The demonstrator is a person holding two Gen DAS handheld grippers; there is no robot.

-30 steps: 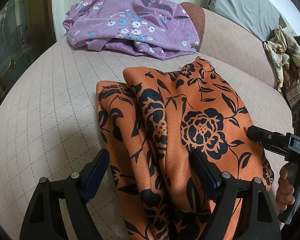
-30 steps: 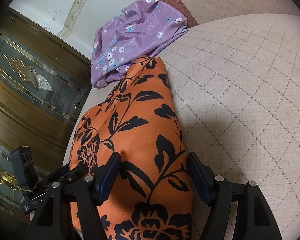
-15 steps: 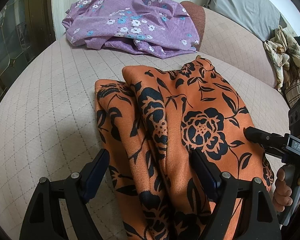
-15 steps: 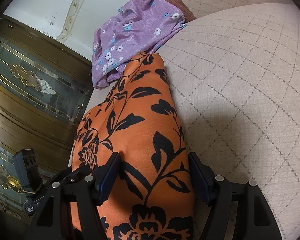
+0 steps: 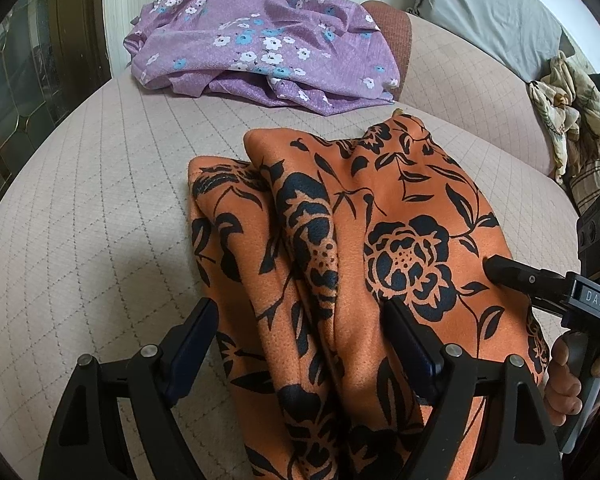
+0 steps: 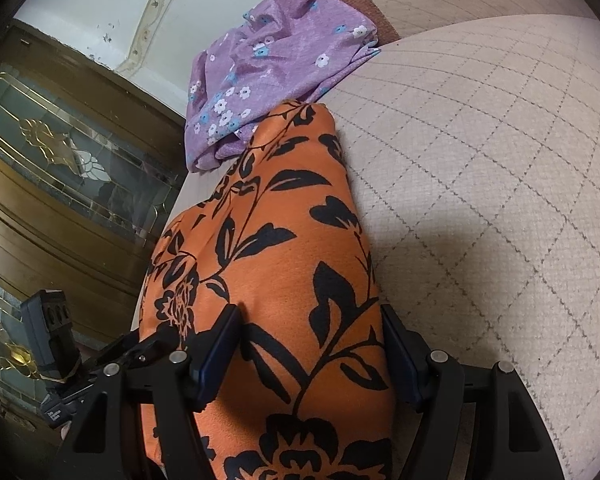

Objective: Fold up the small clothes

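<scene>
Orange floral garment (image 5: 380, 248) lying bunched in long ridges on the quilted sofa cushion (image 5: 100, 208), near edge running under both tools. Left gripper (image 5: 300, 344) fingers spread wide, straddling two raised folds, no pinch visible. Right gripper (image 6: 308, 356) fingers likewise set wide astride the cloth, pads alongside the fabric without clearly squeezing it (contact hard to judge).

Likely trouble: closing on only the top ridge would lift one layer, leaving the rest dragging into a crooked fold; slippery weave could slide free; near edge overhanging the cushion could slump off.

Count: one orange garment, one purple flowered garment (image 5: 260, 44) behind, two grippers, one grey pillow (image 5: 488, 12), one crumpled pale cloth (image 5: 572, 100) at far right.
</scene>
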